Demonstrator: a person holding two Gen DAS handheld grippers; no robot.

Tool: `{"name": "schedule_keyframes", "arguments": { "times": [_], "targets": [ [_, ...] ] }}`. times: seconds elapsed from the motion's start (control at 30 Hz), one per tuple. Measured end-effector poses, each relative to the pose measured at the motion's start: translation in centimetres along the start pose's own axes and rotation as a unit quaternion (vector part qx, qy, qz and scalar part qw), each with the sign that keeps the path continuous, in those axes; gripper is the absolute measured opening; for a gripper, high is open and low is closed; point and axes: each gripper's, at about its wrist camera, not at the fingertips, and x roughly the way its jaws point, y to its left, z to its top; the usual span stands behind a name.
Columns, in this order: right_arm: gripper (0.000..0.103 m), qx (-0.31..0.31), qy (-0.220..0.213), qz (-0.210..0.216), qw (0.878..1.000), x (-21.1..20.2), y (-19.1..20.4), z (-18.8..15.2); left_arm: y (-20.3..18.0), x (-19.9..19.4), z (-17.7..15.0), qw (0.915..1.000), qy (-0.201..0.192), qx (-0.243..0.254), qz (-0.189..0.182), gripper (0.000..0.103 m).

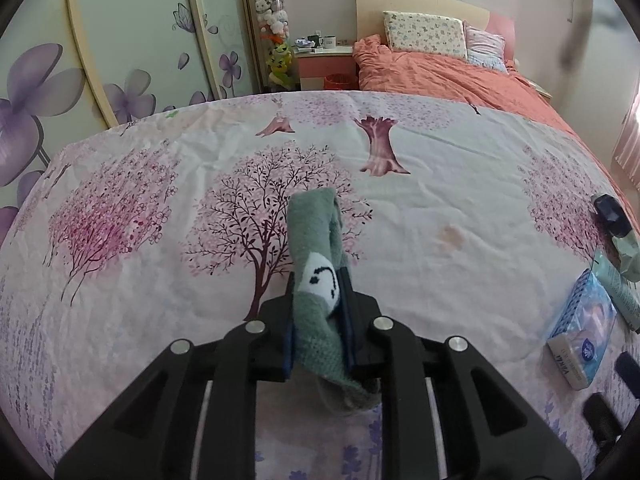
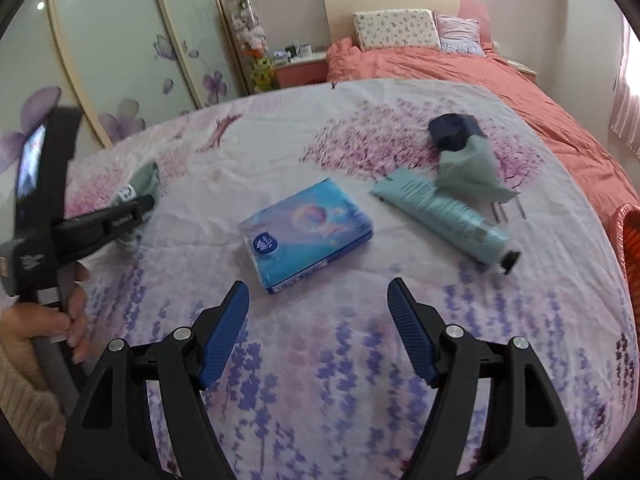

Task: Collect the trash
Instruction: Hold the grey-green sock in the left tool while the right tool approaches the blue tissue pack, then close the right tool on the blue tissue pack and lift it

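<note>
My left gripper [image 1: 320, 280] is shut on a green sock [image 1: 316, 240] with a white face patch, held above the flowered bedspread [image 1: 160, 200]. The right wrist view shows that same gripper [image 2: 148, 202] at the left with the sock [image 2: 140, 184] in its jaws. My right gripper [image 2: 318, 286] stands open over the bedspread, nothing between its blue pads [image 2: 224, 332]. Just beyond its fingertips lies a blue tissue pack [image 2: 306, 230]. Farther right lie a light blue tube [image 2: 440, 214], a crumpled green cloth [image 2: 468, 172] and a dark blue object [image 2: 454, 128].
An orange quilt [image 2: 460, 64] and pillows [image 2: 394, 26] cover the far end of the bed. A wardrobe with purple flowers [image 1: 60, 80] runs along the left. A pink nightstand [image 1: 324, 64] stands by the headboard. An orange basket edge [image 2: 630, 248] shows at the right. A hand [image 2: 40, 316] grips the left tool.
</note>
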Motion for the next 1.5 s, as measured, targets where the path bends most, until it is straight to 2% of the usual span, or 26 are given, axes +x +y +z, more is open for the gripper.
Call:
{"name": "schedule_keyframes", "arguments": {
  "times": [0.13,0.2,0.27,0.37,0.43,0.5,0.63,0.9,1.03,1.1,1.3,1.4,1.5],
  "targets": [
    [0.069,-0.005,0.007,-0.029,1.0,1.0,0.6,0.3,0.1,0.0,0.0,1.0,0.001,-0.006,-0.005,0.021],
    [0.064,0.006,0.004,-0.047,0.999,1.0,0.3,0.5,0.2,0.1,0.0,1.0,0.001,-0.006,-0.005,0.021],
    [0.06,0.027,-0.007,-0.082,0.996,0.6,-0.4,0.5,0.2,0.1,0.0,1.0,0.001,-0.006,-0.005,0.021],
    [0.06,0.053,-0.019,-0.1,0.993,-0.2,-1.5,0.4,0.2,0.1,0.0,1.0,0.001,-0.007,-0.006,0.021],
    [0.06,0.06,-0.026,-0.086,0.994,-0.5,-1.8,0.3,0.3,0.1,0.0,0.9999,0.001,-0.008,-0.008,0.021],
    [0.06,0.07,-0.032,-0.053,0.996,-0.8,-2.1,0.6,0.4,0.2,0.0,0.9999,0.001,-0.01,-0.01,0.021],
    [0.069,0.098,-0.023,-0.012,0.995,-0.2,-1.9,1.3,0.4,0.2,0.0,0.9999,0.001,-0.01,-0.01,0.021],
    [0.07,0.115,-0.01,-0.029,0.993,2.6,0.0,2.9,0.3,0.2,0.0,0.9999,0.001,-0.011,-0.011,0.021],
    [0.069,0.096,-0.008,-0.061,0.993,3.7,0.5,3.2,0.5,0.1,0.0,0.9999,0.001,-0.012,-0.013,0.021],
    [0.065,0.076,-0.008,-0.067,0.995,3.7,0.5,3.3,0.6,0.2,0.0,0.9998,0.001,-0.013,-0.014,0.021],
    [0.062,0.028,-0.003,-0.014,1.0,2.7,-0.6,2.8,0.7,0.1,0.0,0.9998,0.001,-0.013,-0.015,0.021],
    [0.062,0.002,-0.006,-0.02,1.0,2.1,-0.5,2.4,0.7,0.1,0.0,0.9998,0.001,-0.013,-0.015,0.021],
    [0.064,0.013,-0.007,-0.024,1.0,2.3,-0.2,2.5,0.7,0.1,0.0,0.9998,0.001,-0.012,-0.014,0.021]
  ]
}}
